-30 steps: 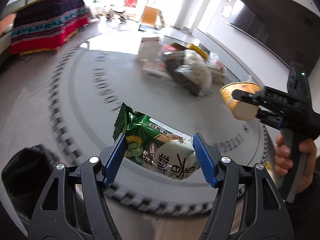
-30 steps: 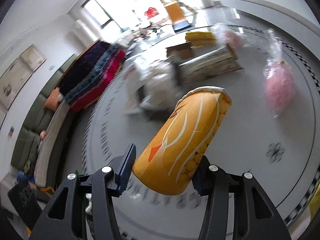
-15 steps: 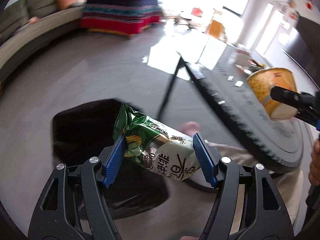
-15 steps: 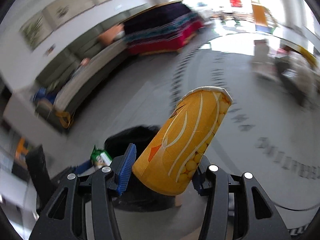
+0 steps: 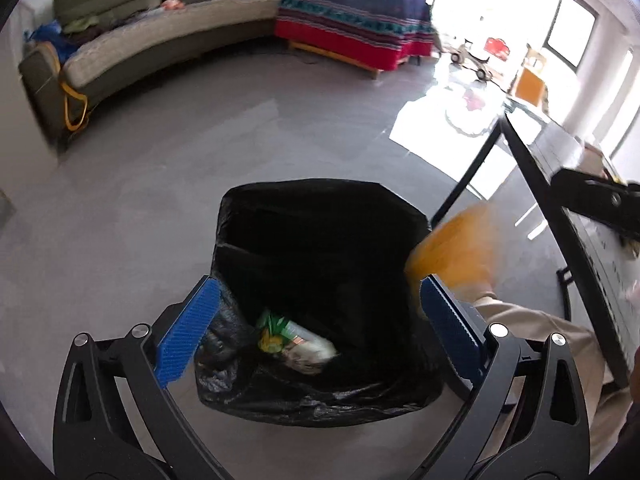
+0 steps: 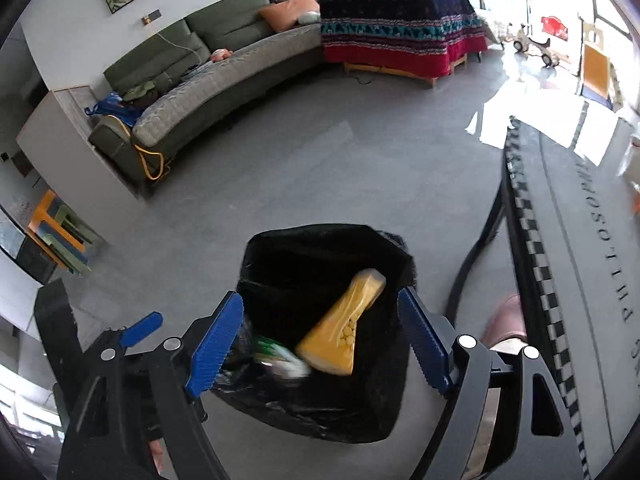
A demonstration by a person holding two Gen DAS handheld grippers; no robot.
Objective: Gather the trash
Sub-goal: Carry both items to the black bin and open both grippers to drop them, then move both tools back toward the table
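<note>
A bin lined with a black bag point(image 5: 320, 216) stands on the grey floor below both grippers. The green snack packet point(image 5: 296, 340) lies loose inside it. My left gripper point(image 5: 318, 330) hangs over the bin, its jaws opening wide with nothing pressed between the blue pads. The orange paper cup point(image 6: 344, 328) is dropping into the black bag point(image 6: 280, 240) beside the green packet point(image 6: 276, 356). In the left wrist view the cup point(image 5: 452, 248) is a blurred orange shape at the bin's right rim. My right gripper point(image 6: 320, 344) is above the bin, jaws opening, free of the cup.
The table's edge with a checkered border point(image 6: 536, 248) runs down the right, a dark table leg point(image 6: 476, 256) beside the bin. A person's shoe point(image 6: 504, 320) and beige trouser leg point(image 5: 532, 328) are right of the bin. A green sofa point(image 6: 224, 68) lines the far wall.
Both grippers swung from the table to above the bin and opened. The green packet left the left gripper and lies in the bag; the orange cup left the right gripper and is falling in.
</note>
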